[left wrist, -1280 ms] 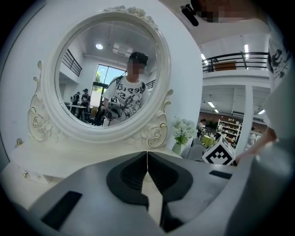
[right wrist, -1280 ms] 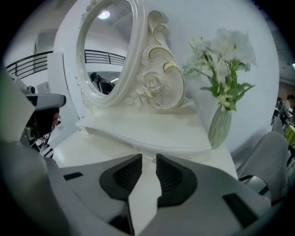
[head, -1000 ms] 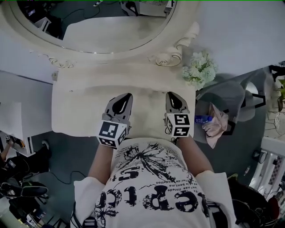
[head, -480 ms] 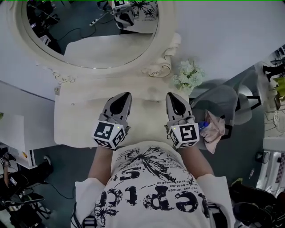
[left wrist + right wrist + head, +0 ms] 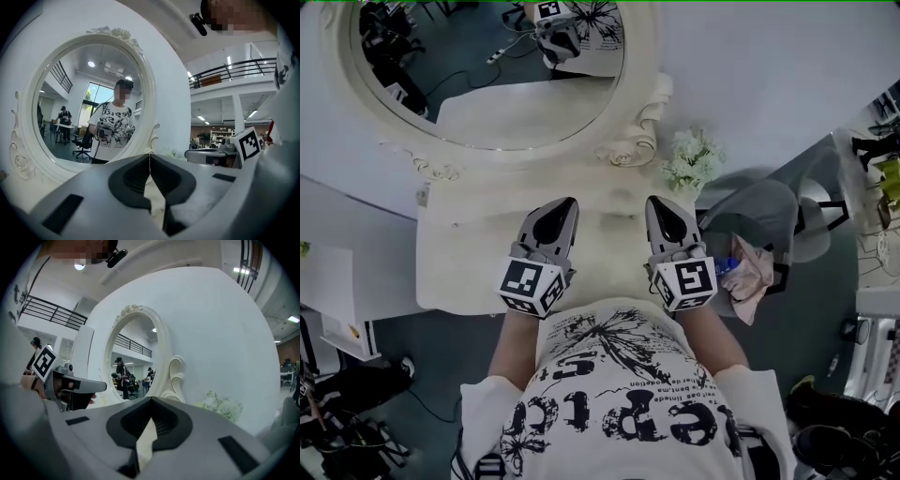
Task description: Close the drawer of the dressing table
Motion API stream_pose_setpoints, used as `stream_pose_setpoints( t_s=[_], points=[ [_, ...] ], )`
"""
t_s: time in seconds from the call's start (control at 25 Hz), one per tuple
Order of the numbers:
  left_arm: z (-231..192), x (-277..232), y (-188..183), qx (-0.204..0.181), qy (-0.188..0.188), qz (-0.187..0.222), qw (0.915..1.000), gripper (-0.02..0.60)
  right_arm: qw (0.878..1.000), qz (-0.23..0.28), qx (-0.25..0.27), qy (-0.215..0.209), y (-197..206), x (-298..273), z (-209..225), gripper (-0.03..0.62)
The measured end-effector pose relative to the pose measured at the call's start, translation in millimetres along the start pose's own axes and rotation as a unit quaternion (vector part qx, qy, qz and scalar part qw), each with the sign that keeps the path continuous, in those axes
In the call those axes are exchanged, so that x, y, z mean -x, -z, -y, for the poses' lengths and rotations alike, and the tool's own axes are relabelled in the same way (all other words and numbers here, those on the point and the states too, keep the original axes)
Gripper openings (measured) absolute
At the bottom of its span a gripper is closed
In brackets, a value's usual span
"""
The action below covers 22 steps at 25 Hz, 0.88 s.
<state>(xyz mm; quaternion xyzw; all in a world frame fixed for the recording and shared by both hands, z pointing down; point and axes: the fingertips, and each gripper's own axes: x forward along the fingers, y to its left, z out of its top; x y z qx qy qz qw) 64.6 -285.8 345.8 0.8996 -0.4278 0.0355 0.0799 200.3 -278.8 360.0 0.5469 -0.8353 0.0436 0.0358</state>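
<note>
The cream dressing table stands below me with its oval mirror at the back. No drawer front shows in any view; the table's front edge lies under my grippers and the person's shirt. My left gripper hangs over the tabletop, shut and empty, its tips pointing nearly level at the mirror. My right gripper is beside it, also shut with nothing in it, and its tips point at the mirror's carved frame.
A bunch of pale flowers sits at the table's back right corner and shows as flowers in the right gripper view. A grey chair-like thing with a pink cloth stands right of the table. White furniture is at the left.
Both grippers have risen and levelled out over the tabletop, now pointing at the mirror. Over the last half second they have barely moved.
</note>
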Motion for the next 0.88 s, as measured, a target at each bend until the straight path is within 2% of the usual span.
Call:
stream_pose_setpoints(
  t_s=[0.36, 0.88],
  points=[
    [0, 2, 2, -0.01, -0.008, -0.006, 0.9999, 0.02, 1.0, -0.003, 0.015, -0.006, -2, -7, -12, 0.017],
    [4, 6, 3, -0.005, -0.009, -0.003, 0.9999, 0.02, 1.0, -0.01, 0.018, 0.001, 1, -6, -10, 0.017]
  ],
)
